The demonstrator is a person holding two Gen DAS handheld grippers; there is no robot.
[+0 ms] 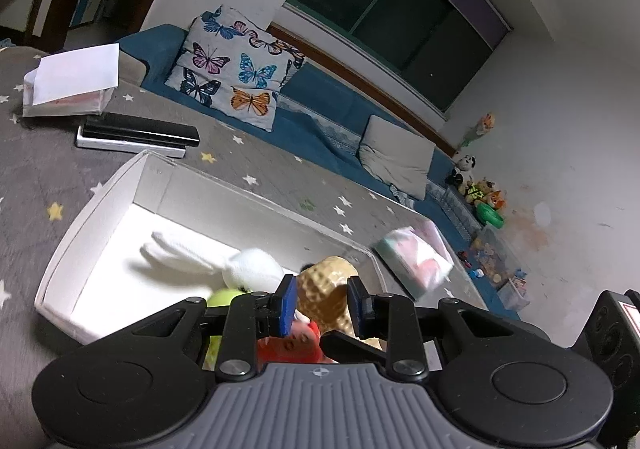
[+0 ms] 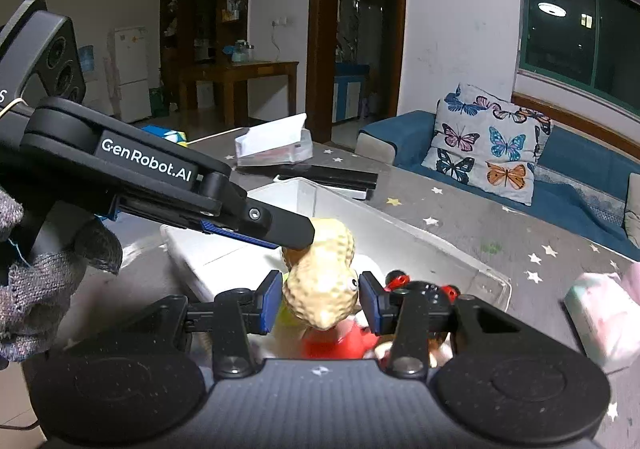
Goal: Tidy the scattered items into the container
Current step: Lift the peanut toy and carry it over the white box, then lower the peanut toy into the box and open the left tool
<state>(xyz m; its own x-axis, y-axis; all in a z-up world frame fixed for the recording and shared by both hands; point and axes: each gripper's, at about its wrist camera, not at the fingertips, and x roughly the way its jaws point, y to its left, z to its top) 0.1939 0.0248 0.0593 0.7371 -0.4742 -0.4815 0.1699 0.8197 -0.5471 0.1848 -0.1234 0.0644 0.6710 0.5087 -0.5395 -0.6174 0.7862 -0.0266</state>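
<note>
Risked peanut [image 1: 326,289] slipping outside box [image 1: 80,217] at frame centre, left gripper [image 1: 322,307] pinching its top, right gripper's [image 2: 320,301] hold unclear.

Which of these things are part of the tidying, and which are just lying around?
Part of the job: peanut toy, white bunny, red toy, white box.

Lying about: butterfly pillow, tissue pack, black case.
</note>
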